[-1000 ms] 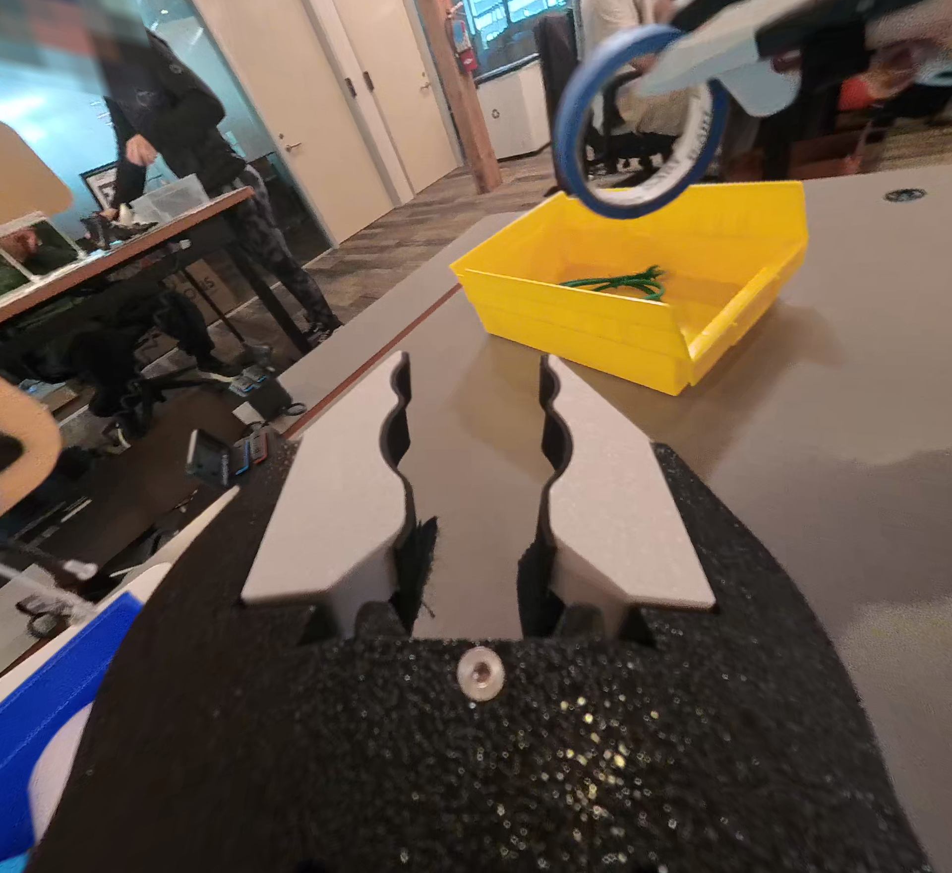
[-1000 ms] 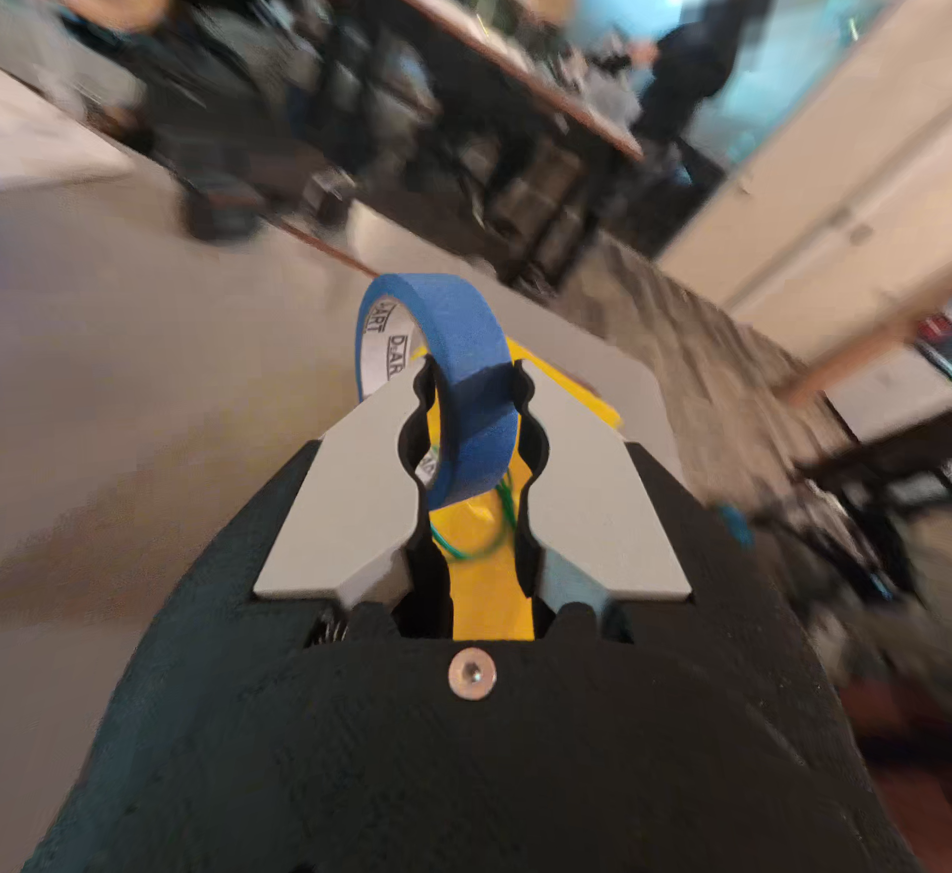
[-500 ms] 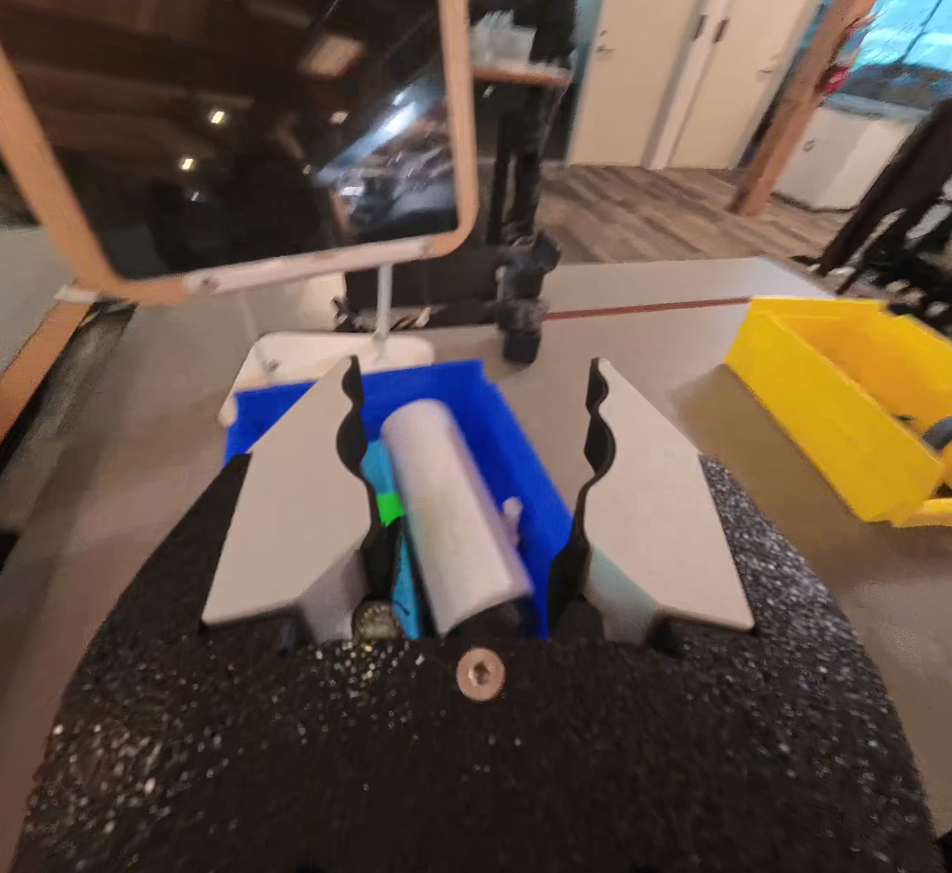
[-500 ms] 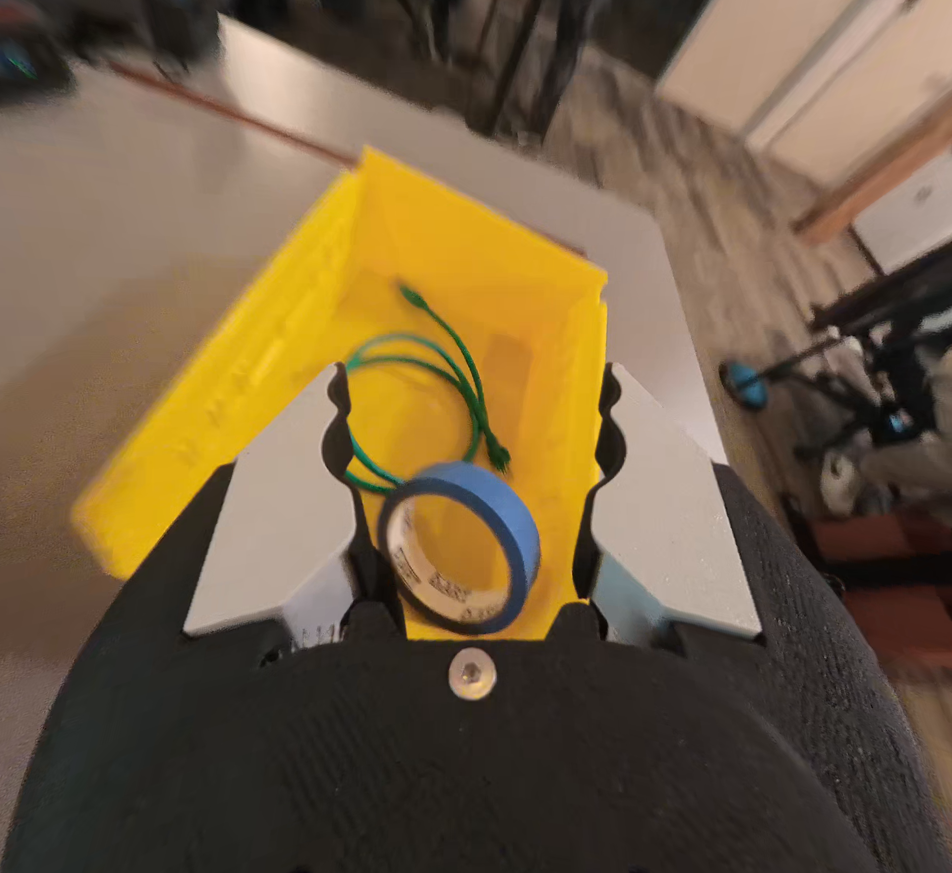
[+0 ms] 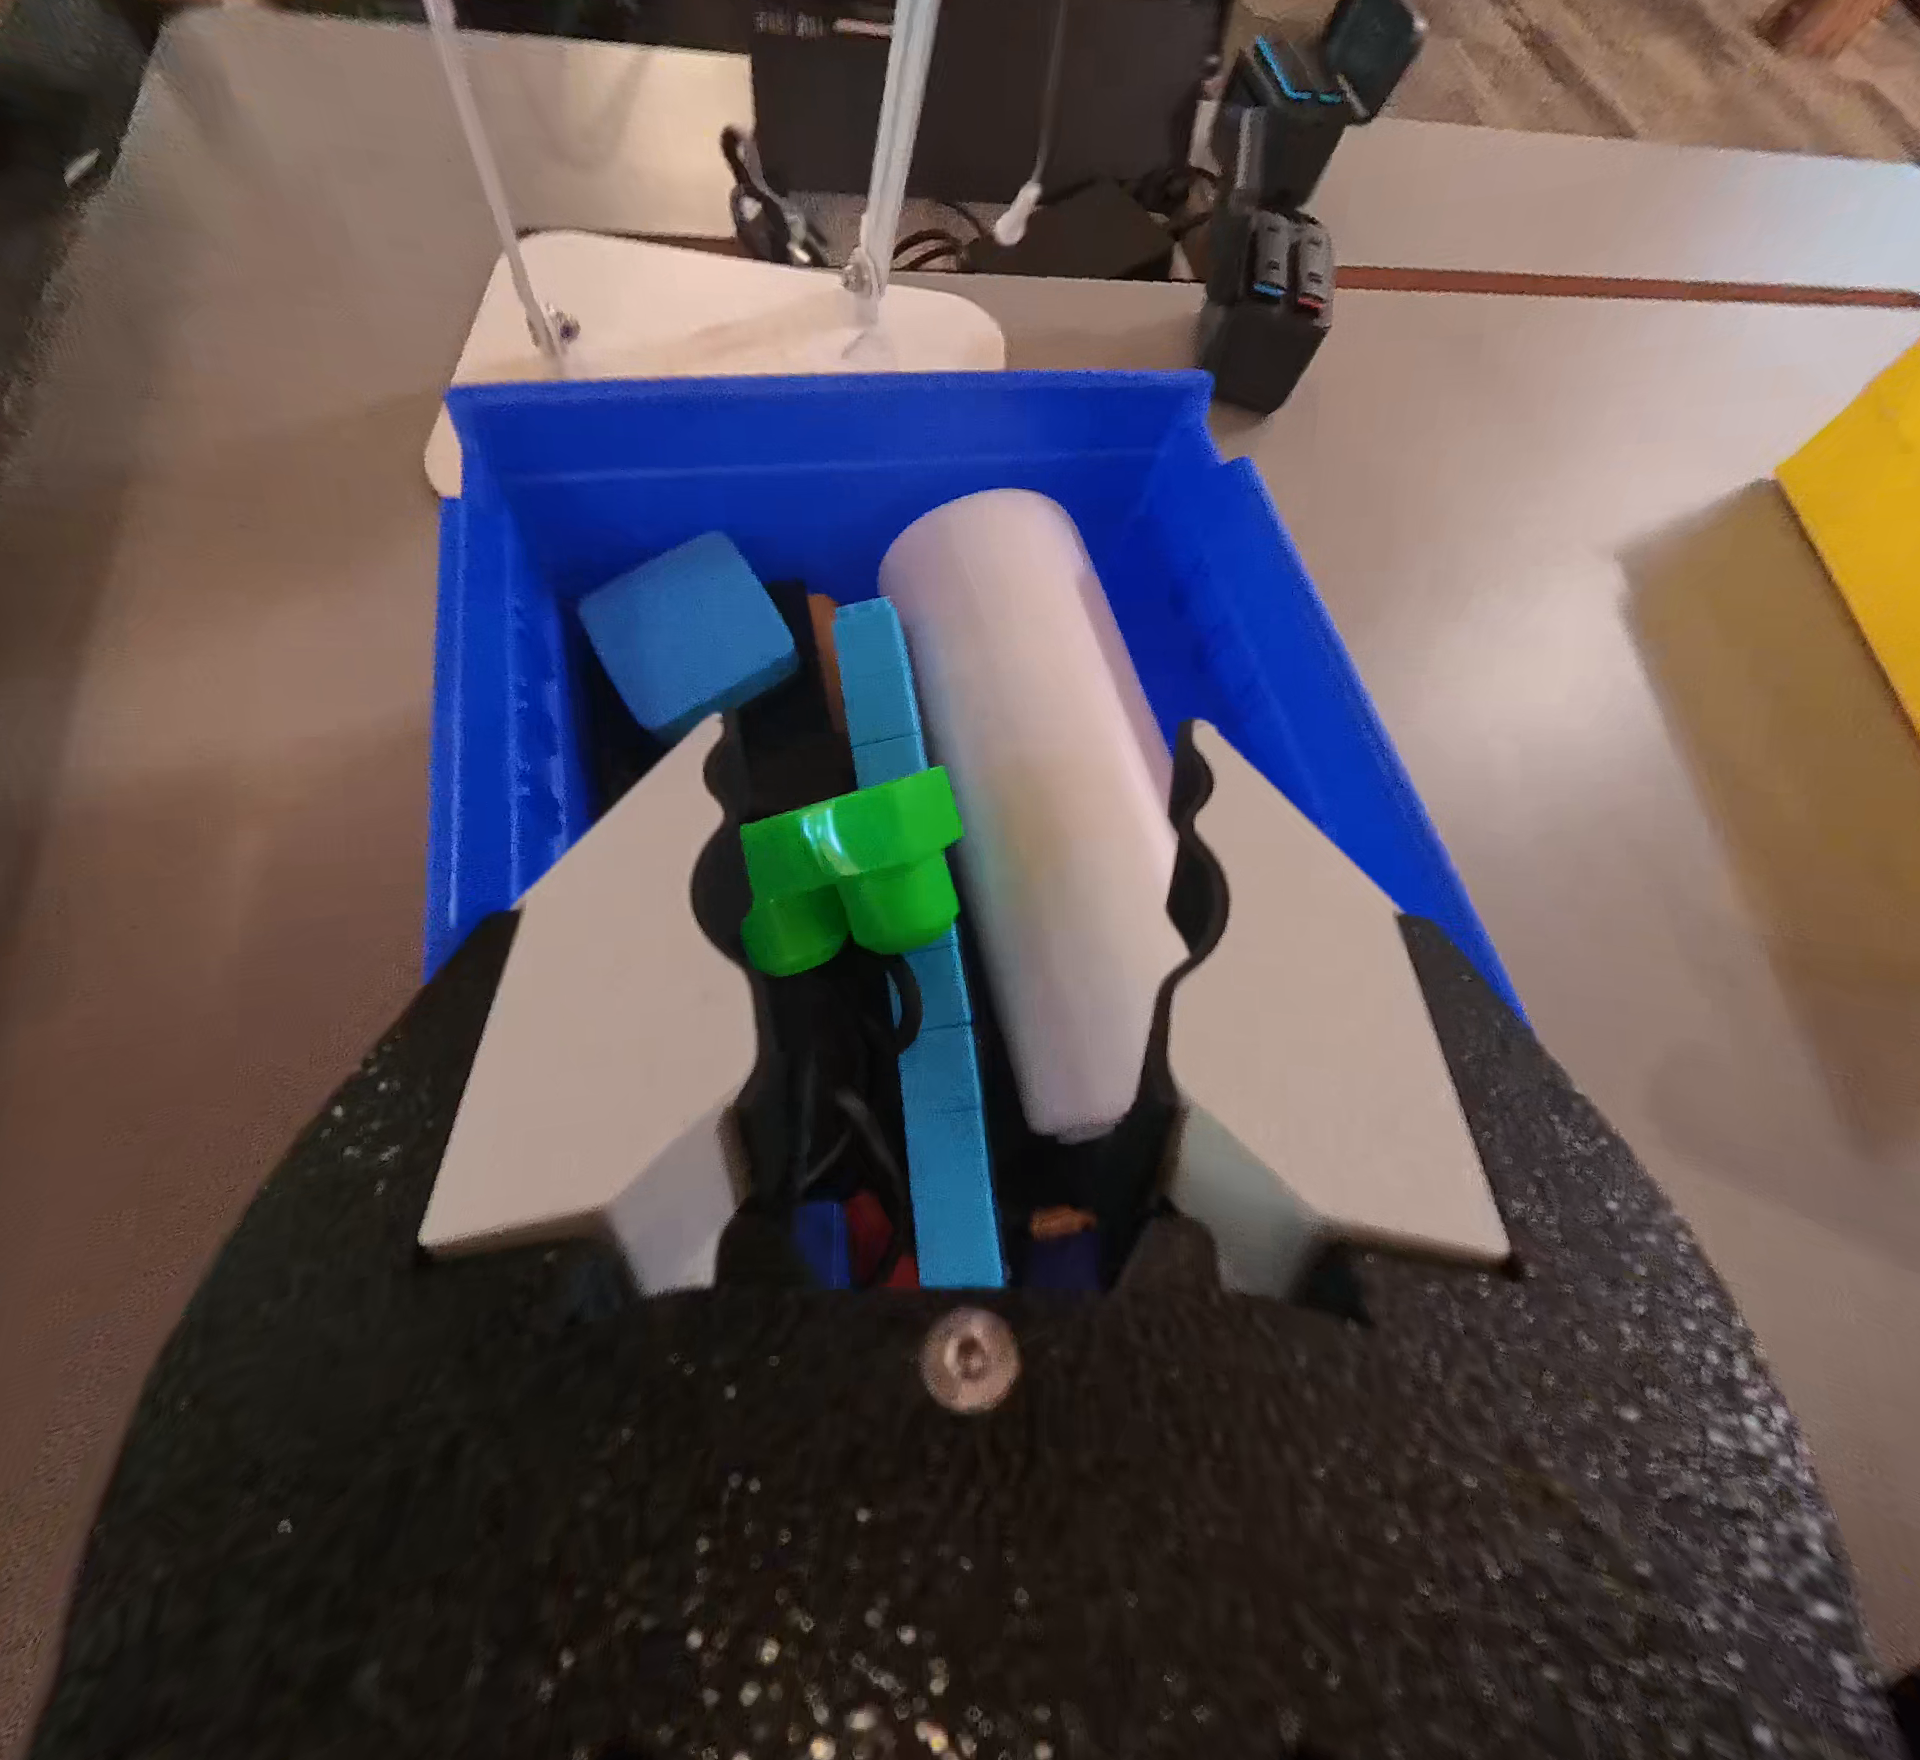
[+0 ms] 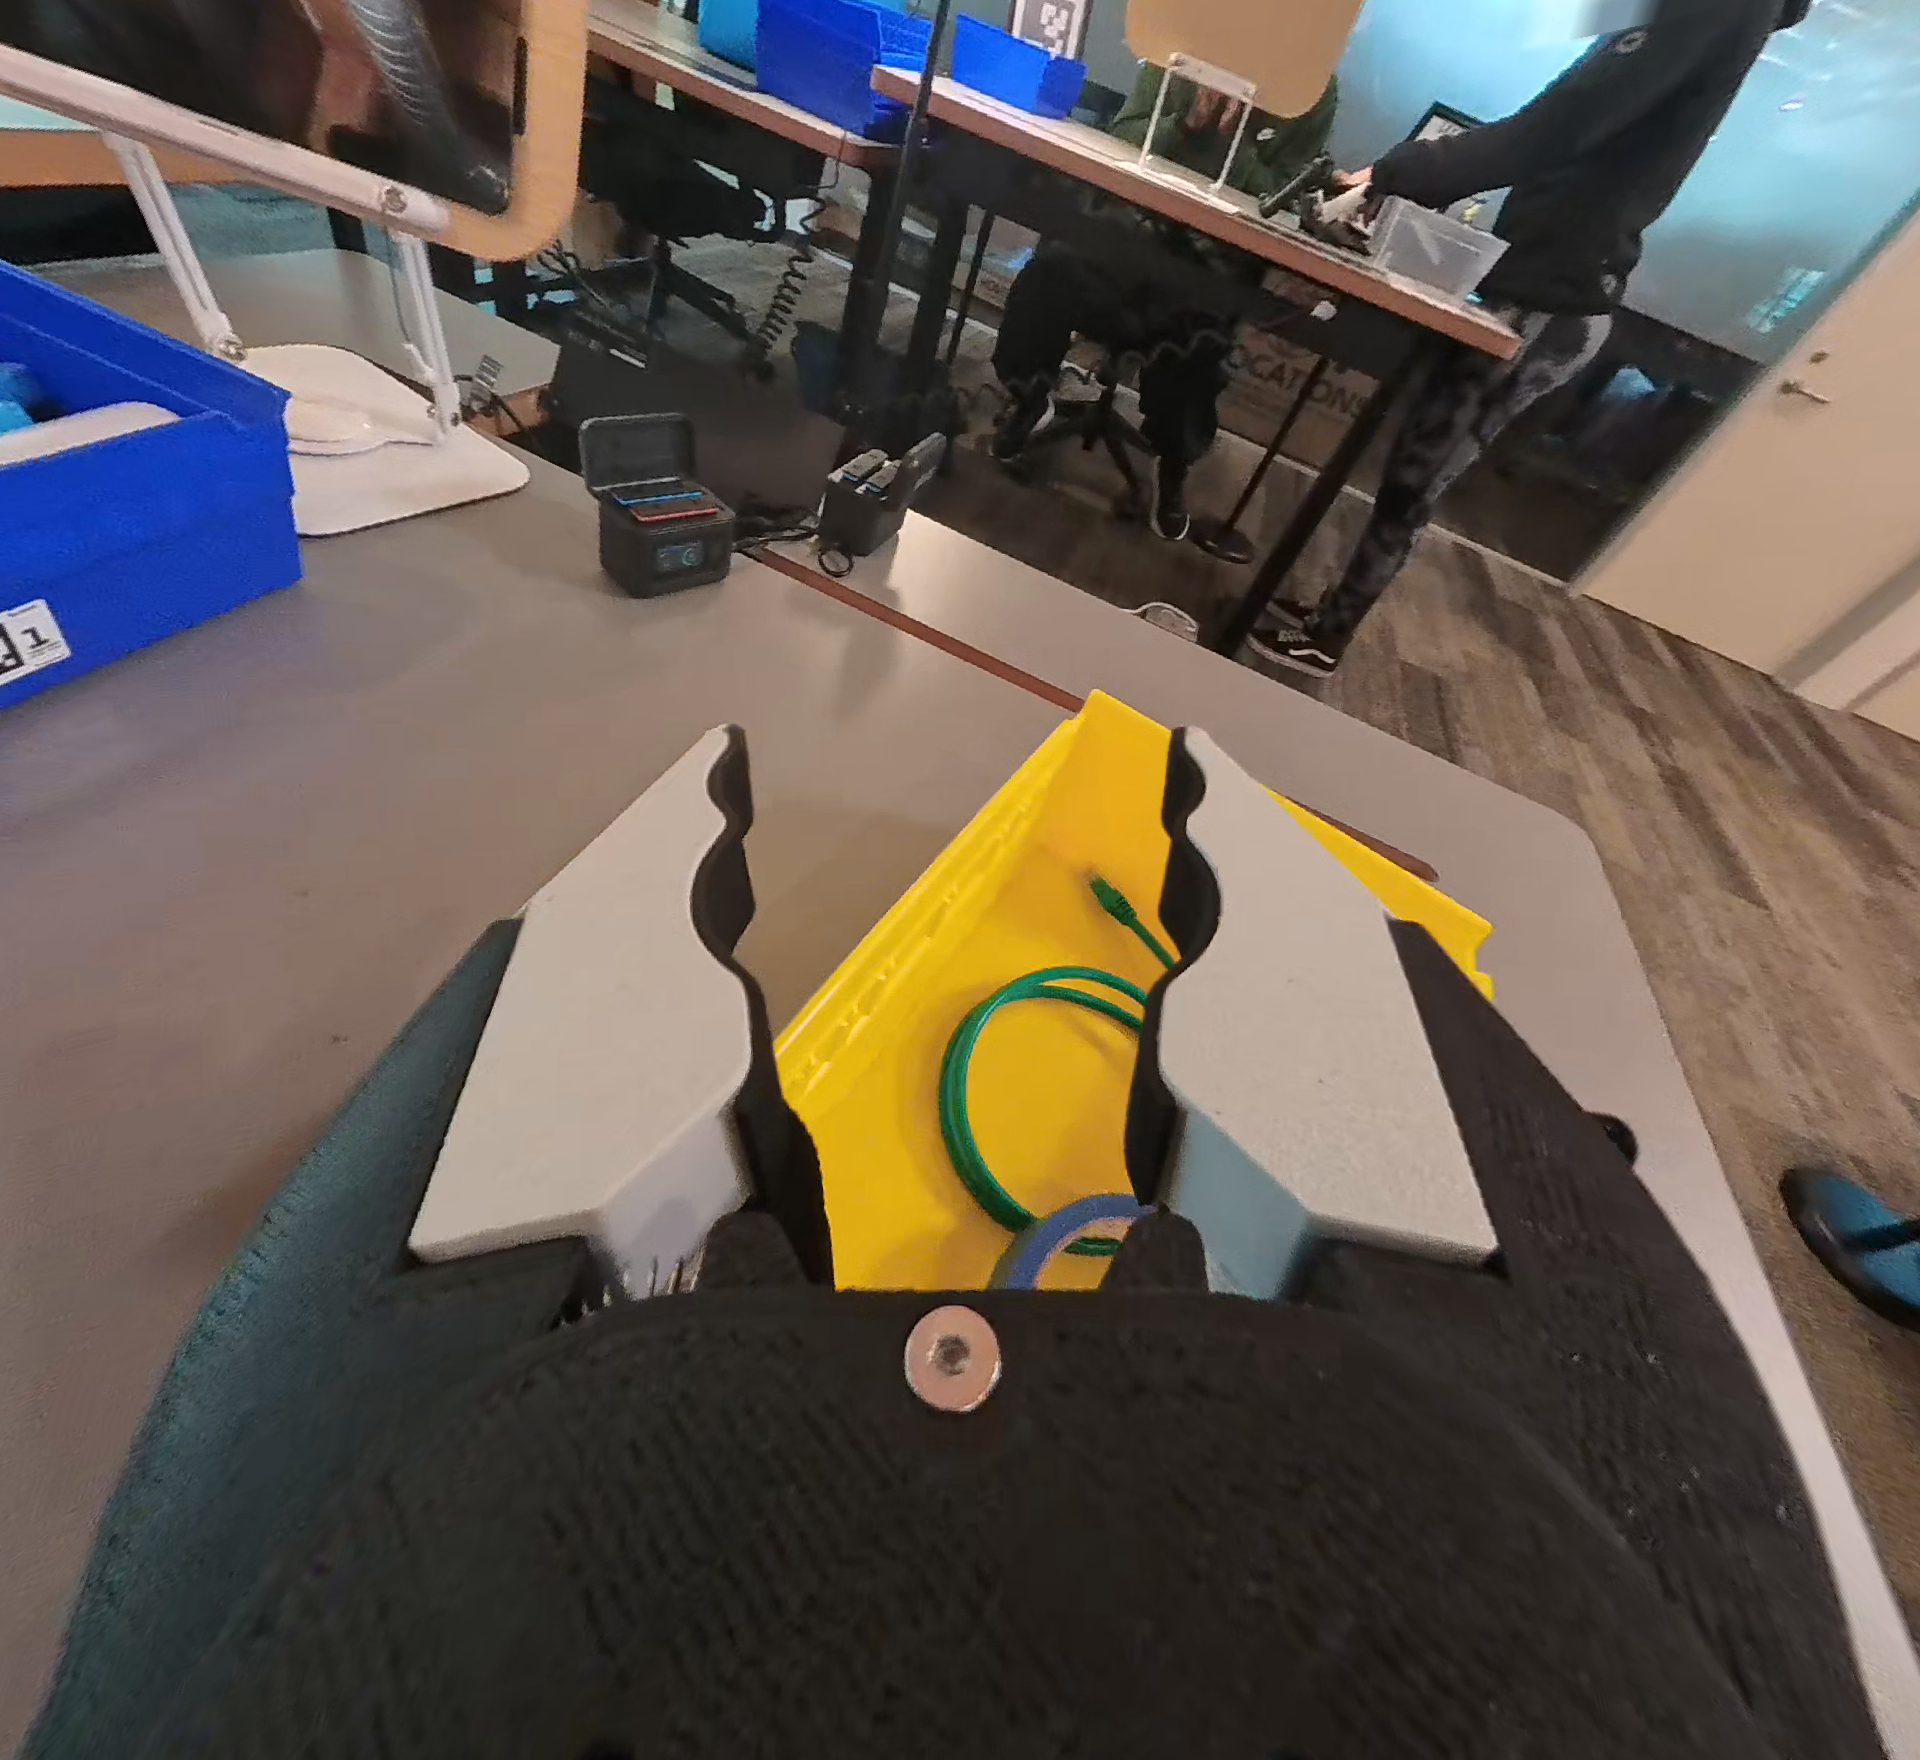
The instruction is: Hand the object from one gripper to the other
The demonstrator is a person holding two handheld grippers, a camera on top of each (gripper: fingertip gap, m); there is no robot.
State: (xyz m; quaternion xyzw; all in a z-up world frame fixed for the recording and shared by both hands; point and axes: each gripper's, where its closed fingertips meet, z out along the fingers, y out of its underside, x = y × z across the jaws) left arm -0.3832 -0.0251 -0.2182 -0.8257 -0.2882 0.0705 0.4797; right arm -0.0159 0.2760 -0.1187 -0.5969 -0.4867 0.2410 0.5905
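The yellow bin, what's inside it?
The yellow bin holds a coiled green cable and a blue tape roll, mostly hidden behind the right gripper.

We are looking across a grey table (image 6: 312, 837) toward a long brown desk (image 6: 1226, 183) on black legs, with a black office chair (image 6: 1101, 328) tucked under it. Grey wood-look flooring (image 6: 1714, 775) is running off to the right, and pale doors (image 6: 1808, 484) and bluish glass panels (image 6: 1766, 183) are closing the room behind.
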